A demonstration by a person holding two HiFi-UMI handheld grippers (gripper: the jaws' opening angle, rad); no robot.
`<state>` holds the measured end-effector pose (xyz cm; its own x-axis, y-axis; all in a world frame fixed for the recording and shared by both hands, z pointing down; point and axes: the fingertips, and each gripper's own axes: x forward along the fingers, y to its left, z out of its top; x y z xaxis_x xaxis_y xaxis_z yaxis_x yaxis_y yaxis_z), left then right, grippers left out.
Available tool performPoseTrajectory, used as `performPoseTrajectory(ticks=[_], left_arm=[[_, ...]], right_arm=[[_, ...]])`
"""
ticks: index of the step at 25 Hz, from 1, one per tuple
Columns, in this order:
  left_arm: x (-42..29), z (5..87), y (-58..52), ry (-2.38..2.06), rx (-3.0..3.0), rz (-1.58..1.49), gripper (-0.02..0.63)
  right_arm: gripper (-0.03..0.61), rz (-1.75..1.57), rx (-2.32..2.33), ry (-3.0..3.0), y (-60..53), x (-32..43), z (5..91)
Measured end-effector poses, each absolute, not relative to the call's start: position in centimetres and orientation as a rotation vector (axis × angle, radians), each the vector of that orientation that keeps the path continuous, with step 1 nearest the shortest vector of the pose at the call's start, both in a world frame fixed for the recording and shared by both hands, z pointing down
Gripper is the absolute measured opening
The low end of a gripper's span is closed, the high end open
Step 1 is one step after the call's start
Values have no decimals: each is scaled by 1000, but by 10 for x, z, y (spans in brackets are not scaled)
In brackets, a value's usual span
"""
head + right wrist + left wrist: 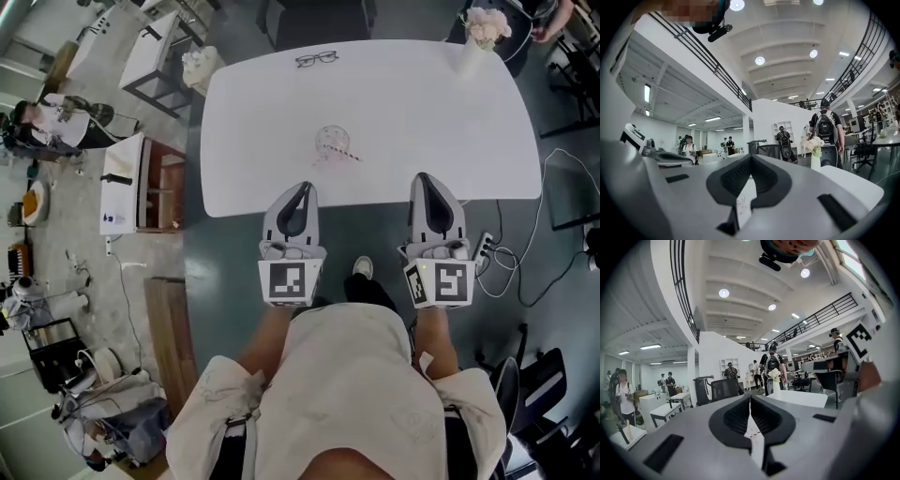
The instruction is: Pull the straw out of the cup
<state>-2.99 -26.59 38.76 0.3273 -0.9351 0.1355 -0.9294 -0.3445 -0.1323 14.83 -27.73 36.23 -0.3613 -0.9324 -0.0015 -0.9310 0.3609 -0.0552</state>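
A clear cup (331,143) stands near the middle of the white table (441,112), with a red-and-white striped straw (344,154) leaning out of it toward the near right. My left gripper (300,186) hangs over the table's near edge, short of the cup and a little to its left. Its jaws are shut with nothing between them, and they meet in the left gripper view (750,397). My right gripper (422,176) is at the near edge further right, well apart from the cup. Its jaws are also shut and hold nothing (750,159).
A pair of glasses (317,59) lies at the table's far edge. A vase of pale flowers (486,28) stands at the far right corner. A power strip and cables (487,251) lie on the floor to the right. Low side tables (141,183) stand left. People walk in the background.
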Motion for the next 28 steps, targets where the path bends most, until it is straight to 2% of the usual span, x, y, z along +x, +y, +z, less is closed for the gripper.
performPoseTrajectory(ticks=[13,16,22,28], left_arm=[[-30,436,-303,1878,-2523,-472,9],[-34,459,-312,1888,-2554,-504,81],[-47,501,-333,1893,-2624,-601,146],[-54,538,-360,1861,-2702,-657,161]], right_arm=[[3,-147,-1665,2640,-333,145,390],[3,-153,-1651,2662,-345,135,402],[3,-176,-1655,2708,-365,113,417],[3,-201,-1691,2743,-390,96,435]])
